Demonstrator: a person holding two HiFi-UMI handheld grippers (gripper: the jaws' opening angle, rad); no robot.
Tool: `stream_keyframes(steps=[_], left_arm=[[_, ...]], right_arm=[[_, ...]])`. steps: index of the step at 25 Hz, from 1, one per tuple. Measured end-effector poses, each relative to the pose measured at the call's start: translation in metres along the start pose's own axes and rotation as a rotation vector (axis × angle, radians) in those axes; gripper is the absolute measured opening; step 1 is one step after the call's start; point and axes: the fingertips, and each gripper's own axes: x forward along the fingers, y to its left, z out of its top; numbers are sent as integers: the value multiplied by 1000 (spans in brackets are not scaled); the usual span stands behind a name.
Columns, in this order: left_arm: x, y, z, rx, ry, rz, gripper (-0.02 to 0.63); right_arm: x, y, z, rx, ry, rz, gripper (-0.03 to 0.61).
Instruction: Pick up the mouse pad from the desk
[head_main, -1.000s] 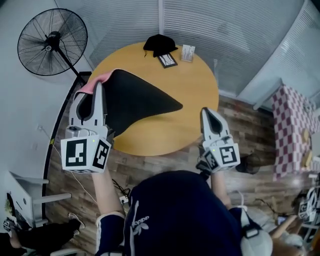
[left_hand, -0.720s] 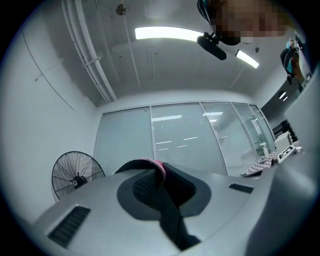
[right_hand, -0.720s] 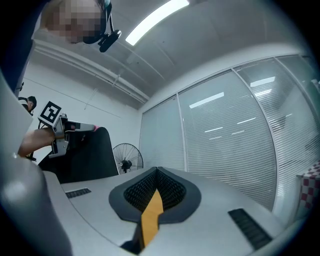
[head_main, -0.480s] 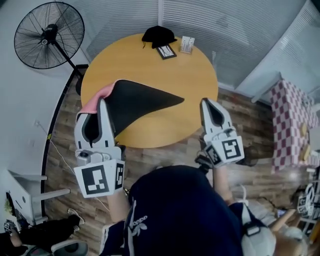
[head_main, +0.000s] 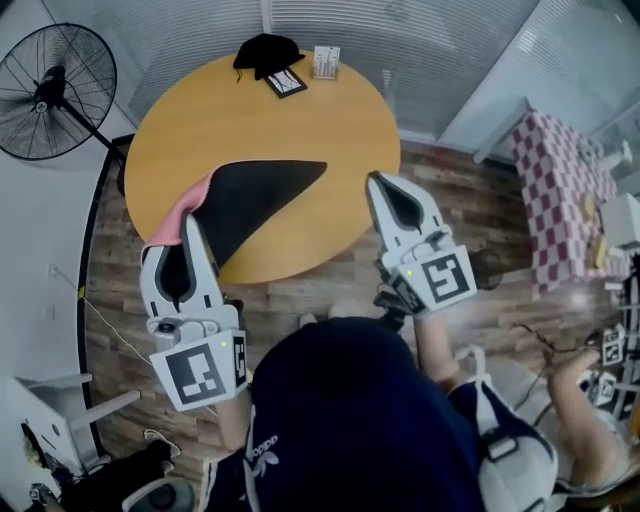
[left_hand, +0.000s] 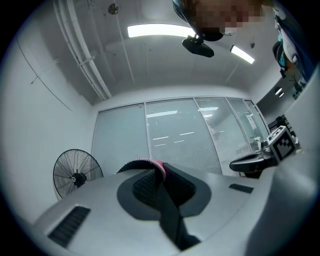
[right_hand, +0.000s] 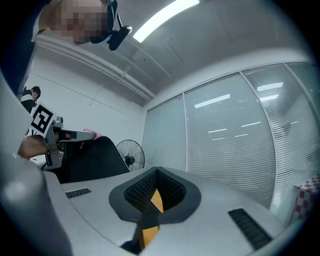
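Note:
The mouse pad (head_main: 255, 190), black underneath with a pink face, is raised off the round yellow table (head_main: 250, 100) at its near-left edge. My left gripper (head_main: 190, 222) is shut on the pad's near corner. In the left gripper view the pad's pink-edged rim (left_hand: 150, 172) is pinched between the jaws. The pad's far point reaches over the table; I cannot tell whether it touches. My right gripper (head_main: 383, 185) hovers at the table's near-right edge, shut and holding nothing. The right gripper view shows only a sliver of yellow table through its jaws (right_hand: 155, 192), with the pad (right_hand: 95, 157) to its left.
A black cap-like item (head_main: 262, 50), a small framed card (head_main: 285, 82) and a white card stand (head_main: 326, 62) sit at the table's far side. A standing fan (head_main: 50, 85) is to the left. A checked-cloth table (head_main: 555, 190) is at the right, another person (head_main: 580, 440) at lower right.
My left gripper has drawn back toward me and lower, pulling the pad toward the table's near-left edge. The right gripper has risen slightly, and its jaws are unchanged.

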Motion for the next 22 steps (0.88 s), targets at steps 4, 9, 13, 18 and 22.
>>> stream_keyframes(steps=[4, 9, 13, 18, 22], left_arm=[[-2, -22, -18, -16, 35, -50, 18], [-8, -35, -33, -18, 59, -70, 18], [-11, -39, -36, -39, 67, -64, 18], [-8, -37, -41, -42, 74, -59, 18], [-7, -35, -46, -47, 85, -52, 18]], right_arm=[[-8, 6, -1, -5, 8, 0, 4], [-16, 10, -2, -7, 27, -7, 3], [-26, 7, -4, -4, 45, -17, 4], [-25, 3, -8, -51, 49, -18, 4], [-25, 5, -9, -28, 63, -16, 3]])
